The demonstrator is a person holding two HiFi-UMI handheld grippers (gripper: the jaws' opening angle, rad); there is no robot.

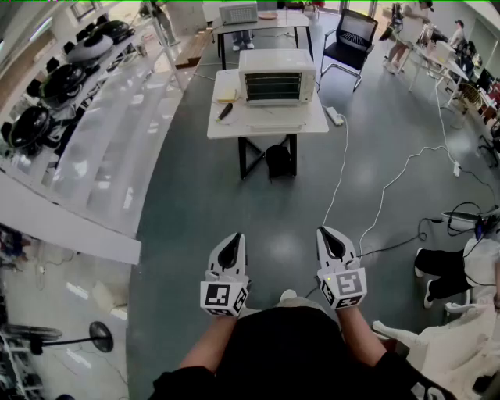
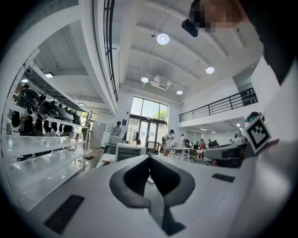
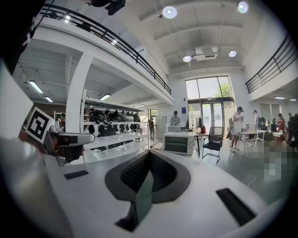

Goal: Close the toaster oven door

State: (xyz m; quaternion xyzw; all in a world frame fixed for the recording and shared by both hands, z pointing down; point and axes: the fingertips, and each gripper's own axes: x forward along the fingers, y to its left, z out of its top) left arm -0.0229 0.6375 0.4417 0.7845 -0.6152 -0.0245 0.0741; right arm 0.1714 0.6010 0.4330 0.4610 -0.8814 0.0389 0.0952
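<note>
**Q:** Where does the oven stand?

**A:** The oven [image 1: 277, 76] sits towards the back of a white table [image 1: 226, 125] out on the open floor. Its front faces the person, and rack lines show inside it. The door [image 1: 275, 117] looks let down flat on the table just in front of the oven, though at this range I cannot be sure.

**Q:** And the tongs?

**A:** Both are well short of the table, held close to the person's body. The left gripper [image 1: 233, 241] has its jaws pressed together with nothing between them. The right gripper [image 1: 326, 234] is the same, tips meeting and empty. Both point towards the table.

**Q:** What else is on the table?

**A:** At its left end, beside the oven, lie a yellow item [image 1: 227, 95] and a small dark one [image 1: 225, 112]. I cannot say what either is.

**Q:** What is around it?

**A:** The floor [image 1: 211, 203] is grey and polished. A dark bag [image 1: 278, 160] sits under the table. A power strip [image 1: 334, 116] lies off its right edge, and a white cable [image 1: 340, 168] runs from there across the floor. Beyond the table is a second table [image 1: 269, 23], and a black chair [image 1: 349, 37] stands to the right of that one. Left of the table run long white shelves [image 1: 101, 141] carrying dark round objects [image 1: 62, 78]. People are standing far off to the right of the table.
</note>
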